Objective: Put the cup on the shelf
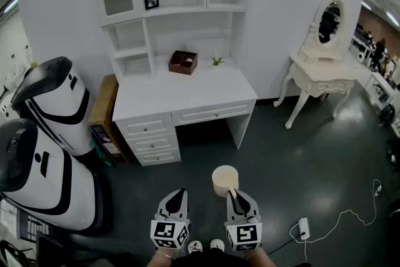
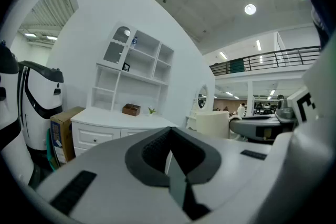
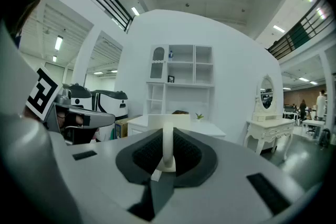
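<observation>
So the right gripper (image 1: 234,194) was clamped on the handle of the cream cup (image 1: 224,178), holding it up over the dark floor (image 1: 300,153), well short of the white desk (image 1: 187,95) and its shelf unit (image 1: 181,9). The left gripper (image 1: 177,198) hung just beside it, jaws pressed together with nothing in them. A brown box (image 1: 182,62) and a tiny plant (image 1: 216,60) sat on the desktop under the shelves.

Floor (image 1: 281,153) before shelf unit (image 1: 206,8) open; brown box (image 1: 182,62) on its desktop (image 1: 187,97).
</observation>
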`<action>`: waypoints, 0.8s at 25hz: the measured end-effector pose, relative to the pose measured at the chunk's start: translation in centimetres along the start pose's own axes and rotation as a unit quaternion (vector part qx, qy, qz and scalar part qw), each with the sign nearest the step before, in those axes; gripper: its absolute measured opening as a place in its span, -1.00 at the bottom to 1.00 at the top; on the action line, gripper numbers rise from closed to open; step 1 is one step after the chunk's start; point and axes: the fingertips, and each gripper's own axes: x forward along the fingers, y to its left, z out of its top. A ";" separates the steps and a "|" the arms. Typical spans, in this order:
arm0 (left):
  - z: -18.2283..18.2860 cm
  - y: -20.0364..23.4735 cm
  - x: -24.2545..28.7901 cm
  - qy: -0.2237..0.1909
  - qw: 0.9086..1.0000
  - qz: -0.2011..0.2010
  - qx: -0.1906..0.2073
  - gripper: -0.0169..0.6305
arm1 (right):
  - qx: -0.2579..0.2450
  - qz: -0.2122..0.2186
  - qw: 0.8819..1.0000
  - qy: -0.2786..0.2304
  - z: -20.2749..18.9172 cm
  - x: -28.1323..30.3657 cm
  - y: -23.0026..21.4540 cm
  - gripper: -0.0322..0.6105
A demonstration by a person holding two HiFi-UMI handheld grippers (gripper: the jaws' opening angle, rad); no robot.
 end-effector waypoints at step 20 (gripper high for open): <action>-0.3 -0.5 -0.3 -0.011 1.000 -0.023 -0.013 -0.92 | 0.007 -0.020 1.000 -0.023 1.8 -1.0 -1.1 -0.75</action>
